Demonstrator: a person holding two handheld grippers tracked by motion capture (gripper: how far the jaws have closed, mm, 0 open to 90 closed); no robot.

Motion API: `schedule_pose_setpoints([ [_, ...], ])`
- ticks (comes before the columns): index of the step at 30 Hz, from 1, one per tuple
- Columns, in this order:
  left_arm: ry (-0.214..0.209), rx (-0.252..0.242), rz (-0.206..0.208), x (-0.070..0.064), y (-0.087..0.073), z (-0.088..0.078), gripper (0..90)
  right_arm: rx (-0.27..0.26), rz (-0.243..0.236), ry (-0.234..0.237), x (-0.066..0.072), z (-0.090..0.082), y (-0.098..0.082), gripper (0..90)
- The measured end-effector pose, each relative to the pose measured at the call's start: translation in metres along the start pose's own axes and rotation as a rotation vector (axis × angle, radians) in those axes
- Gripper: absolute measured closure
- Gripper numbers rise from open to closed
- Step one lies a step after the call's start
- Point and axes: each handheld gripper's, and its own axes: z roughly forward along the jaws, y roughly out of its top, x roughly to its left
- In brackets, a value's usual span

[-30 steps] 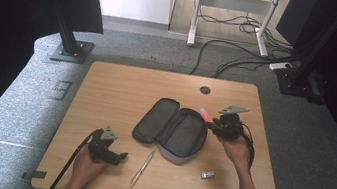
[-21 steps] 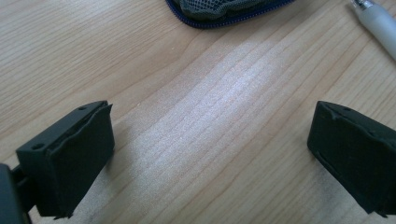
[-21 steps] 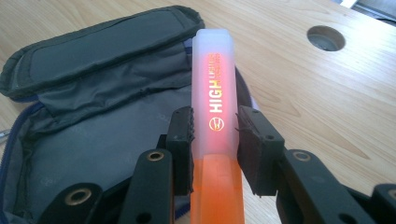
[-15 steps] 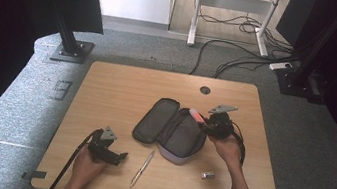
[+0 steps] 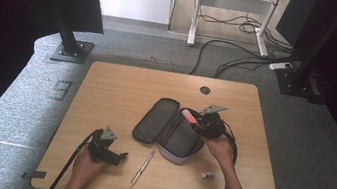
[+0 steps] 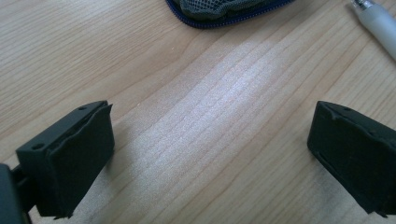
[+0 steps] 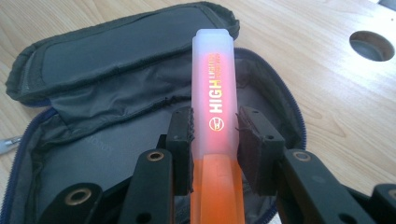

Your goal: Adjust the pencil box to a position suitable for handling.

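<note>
Holding an orange highlighter (image 7: 215, 107) clamped between its jaws, the right tool (image 5: 206, 124) hangs over the open pencil case (image 5: 171, 131) in the middle of the desk (image 5: 127, 88). The step in hand looks like packing it in; next it needs lowering into the grey lining and letting go. Its barrel reads "HIGH LIGHTER" in part. The left tool (image 6: 208, 154) rests near the front edge, jaws wide apart on nothing, with a pen (image 5: 142, 167) just beside.

Highlighter (image 7: 214, 88) above open case (image 7: 116, 88)
</note>
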Motion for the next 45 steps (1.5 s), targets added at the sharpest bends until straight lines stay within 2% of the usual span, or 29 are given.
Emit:
schedule_pose_setpoints([
  [26, 0.002, 0.001, 0.000, 0.000, 0.000, 0.000, 0.5, 0.057, 0.002, -0.004, 0.000, 0.035, -0.015, 65.7],
  [42, 0.002, 0.001, 0.000, 0.000, 0.000, 0.000, 0.5, 0.074, 0.002, 0.006, 0.000, 0.041, -0.017, 64.4],
  [43, 0.002, 0.001, 0.000, 0.000, 0.000, 0.000, 0.5, 0.066, 0.005, 0.006, -0.001, 0.040, -0.017, 60.2],
  [45, 0.002, 0.001, 0.000, 0.000, 0.000, 0.000, 0.5, 0.065, 0.006, 0.008, -0.001, 0.038, -0.016, 57.4],
])
